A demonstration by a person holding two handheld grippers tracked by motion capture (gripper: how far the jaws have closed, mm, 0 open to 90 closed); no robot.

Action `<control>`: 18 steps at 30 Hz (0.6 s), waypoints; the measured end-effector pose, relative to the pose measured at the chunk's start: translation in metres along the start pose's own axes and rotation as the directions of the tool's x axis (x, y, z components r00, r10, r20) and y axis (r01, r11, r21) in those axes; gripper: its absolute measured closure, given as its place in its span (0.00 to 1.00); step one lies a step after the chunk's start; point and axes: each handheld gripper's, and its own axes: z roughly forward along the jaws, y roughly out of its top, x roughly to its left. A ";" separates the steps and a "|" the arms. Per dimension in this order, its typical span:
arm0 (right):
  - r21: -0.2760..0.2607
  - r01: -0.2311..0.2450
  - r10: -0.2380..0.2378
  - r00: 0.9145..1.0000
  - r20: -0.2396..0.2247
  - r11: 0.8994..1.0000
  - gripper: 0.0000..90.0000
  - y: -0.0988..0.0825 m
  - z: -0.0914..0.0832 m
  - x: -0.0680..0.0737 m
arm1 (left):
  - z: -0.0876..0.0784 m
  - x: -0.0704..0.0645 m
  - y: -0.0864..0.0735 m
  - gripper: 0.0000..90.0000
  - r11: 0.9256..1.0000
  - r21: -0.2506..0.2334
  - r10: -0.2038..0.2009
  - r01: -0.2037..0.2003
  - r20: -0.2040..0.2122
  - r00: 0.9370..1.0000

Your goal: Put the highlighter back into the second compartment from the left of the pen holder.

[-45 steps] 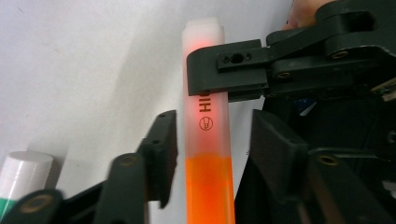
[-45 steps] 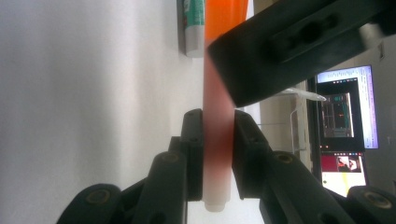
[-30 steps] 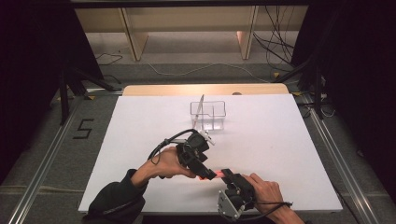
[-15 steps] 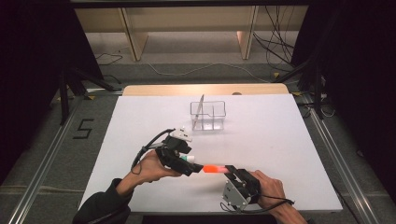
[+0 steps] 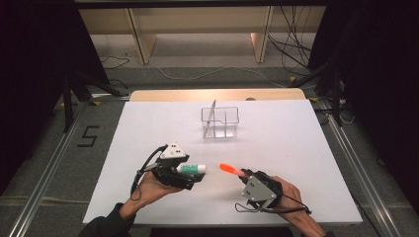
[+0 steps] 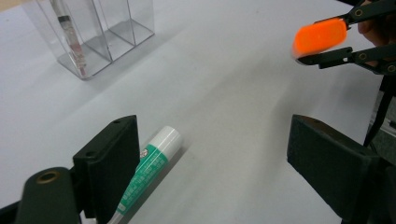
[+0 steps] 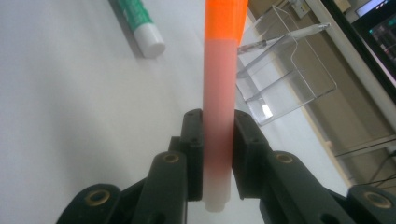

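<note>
My left gripper point(image 5: 188, 174) is low over the white table point(image 5: 296, 148) at the front left, and its jaws have just been opening. They stand wide apart in the left gripper view point(image 6: 215, 140). A green and white tube point(image 5: 195, 169) lies on the table between them, close beside the left jaw point(image 6: 149, 170). At the front right, my right gripper point(image 5: 245, 176) is shut on a pink marker with an orange cap point(image 5: 229, 169). The marker's body point(image 7: 218, 116) is pinched between the pads, and its cap point(image 6: 320, 36) points toward the left gripper.
A clear plastic organizer point(image 5: 221, 122) with compartments stands at the table's middle back. A pen point(image 5: 212, 112) leans in its left compartment. A wooden strip point(image 5: 217, 95) runs along the far edge. Dark floor and metal rails surround the table.
The two grippers were close together and have drawn apart. My left hand moved left and down and its jaws opened, with the tube now lying on the table. The right keeps the marker.
</note>
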 end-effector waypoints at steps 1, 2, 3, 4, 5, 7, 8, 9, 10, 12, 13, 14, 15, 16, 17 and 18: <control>-0.010 -0.026 0.026 1.000 -0.010 1.000 0.86 0.000 0.001 -0.003 | -0.002 0.000 -0.001 0.19 1.000 -0.010 0.002 -0.002 -0.002 1.000; -0.014 -0.052 0.051 0.998 -0.020 0.999 0.86 0.000 0.001 -0.005 | -0.003 -0.001 -0.002 0.19 1.000 -0.024 -0.003 0.002 -0.002 1.000; -0.023 -0.081 0.081 0.996 -0.028 0.996 0.86 0.000 0.002 -0.008 | -0.004 -0.001 -0.003 0.19 0.999 -0.034 0.002 -0.002 -0.008 1.000; -0.030 -0.104 0.103 0.994 -0.036 0.994 0.86 0.000 0.003 -0.011 | -0.006 -0.002 -0.004 0.19 0.999 -0.052 0.001 -0.002 -0.015 1.000; -0.035 -0.129 0.127 0.991 -0.044 0.991 0.86 0.000 0.004 -0.013 | -0.007 -0.002 -0.004 0.19 0.998 -0.061 -0.004 0.004 -0.011 1.000; -0.049 -0.166 0.163 0.985 -0.061 0.985 0.85 0.001 0.006 -0.019 | -0.008 -0.002 -0.007 0.18 0.997 -0.080 -0.003 0.001 -0.017 1.000; -0.052 -0.191 0.188 0.980 -0.070 0.980 0.86 0.001 0.007 -0.022 | -0.008 -0.002 -0.008 0.18 0.996 -0.092 -0.003 0.001 -0.023 1.000; -0.058 -0.218 0.214 0.974 -0.076 0.974 0.86 0.001 0.008 -0.025 | -0.008 -0.002 -0.010 0.18 0.995 -0.097 -0.003 0.001 -0.027 1.000; -0.062 -0.237 0.232 0.969 -0.082 0.970 0.85 0.002 0.009 -0.028 | -0.009 -0.002 -0.010 0.18 0.995 -0.100 -0.004 0.001 -0.026 1.000; -0.070 -0.280 0.273 0.957 -0.096 0.957 0.86 0.002 0.012 -0.034 | -0.009 -0.001 -0.013 0.18 0.994 -0.111 -0.019 0.017 -0.016 1.000; -0.073 -0.300 0.292 0.951 -0.100 0.951 0.86 0.002 0.014 -0.036 | -0.010 -0.001 -0.014 0.18 0.993 -0.114 -0.026 0.024 -0.016 1.000; -0.078 -0.326 0.317 0.942 -0.106 0.942 0.85 0.003 0.015 -0.040 | -0.010 0.000 -0.015 0.17 0.993 -0.115 -0.026 0.023 -0.022 0.999; -0.082 -0.333 0.324 0.940 -0.106 0.939 0.85 0.003 0.017 -0.043 | -0.010 0.000 -0.016 0.17 0.993 -0.114 -0.021 0.018 -0.027 0.999; -0.084 -0.340 0.331 0.938 -0.104 0.937 0.86 0.004 0.019 -0.046 | -0.011 0.001 -0.016 0.17 0.993 -0.117 -0.023 0.019 -0.031 0.999; -0.087 -0.353 0.344 0.933 -0.107 0.931 0.85 0.004 0.020 -0.048 | -0.012 0.001 -0.016 0.17 0.992 -0.123 -0.030 0.026 -0.032 0.999; -0.091 -0.371 0.361 0.926 -0.112 0.924 0.85 0.005 0.021 -0.051 | -0.013 0.002 -0.017 0.17 0.991 -0.129 -0.039 0.034 -0.037 0.999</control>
